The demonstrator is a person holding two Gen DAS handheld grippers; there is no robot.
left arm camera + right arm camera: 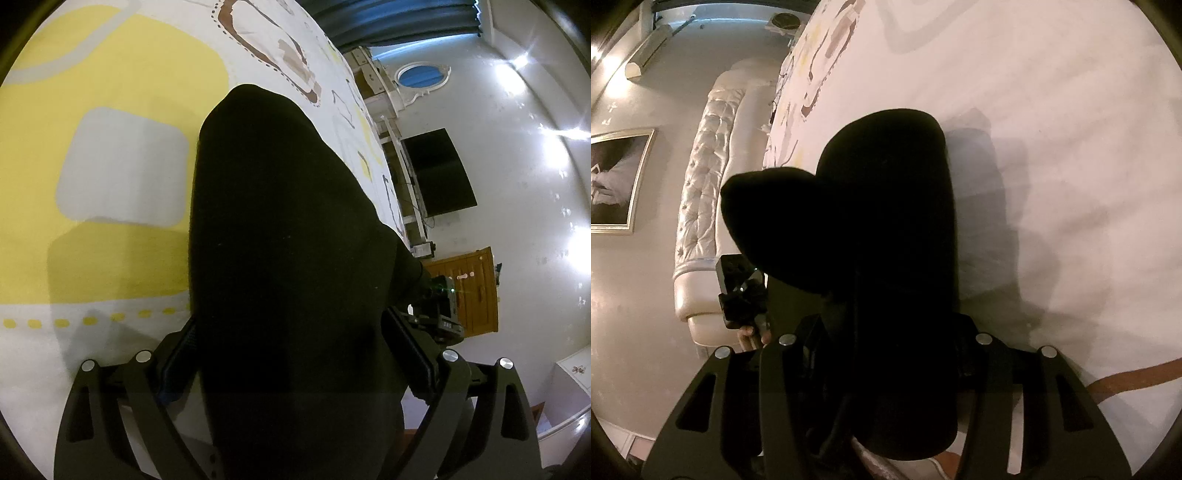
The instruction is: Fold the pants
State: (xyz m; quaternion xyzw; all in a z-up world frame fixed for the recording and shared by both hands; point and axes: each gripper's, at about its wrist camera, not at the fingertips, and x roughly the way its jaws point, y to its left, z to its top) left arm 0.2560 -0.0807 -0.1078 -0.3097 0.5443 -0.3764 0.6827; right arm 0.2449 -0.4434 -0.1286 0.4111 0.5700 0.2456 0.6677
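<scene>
The black pants [280,221] fill the middle of the left wrist view, hanging between my left gripper's fingers [181,354] above the bed. My left gripper [291,350] is shut on the pants cloth. In the right wrist view the pants [886,221] drape over and between the fingers of my right gripper [886,354], which is shut on them. The fingertips are hidden by the cloth. The other gripper [742,288] shows at the left, also at the pants. My right gripper shows at the right of the left wrist view [439,295].
The bed sheet [110,166] is white with yellow, grey and brown shapes. It also shows in the right wrist view [1052,129]. A tufted white headboard [701,192], a framed picture [617,177], a wall TV [439,170] and a wooden cabinet [476,291] stand around.
</scene>
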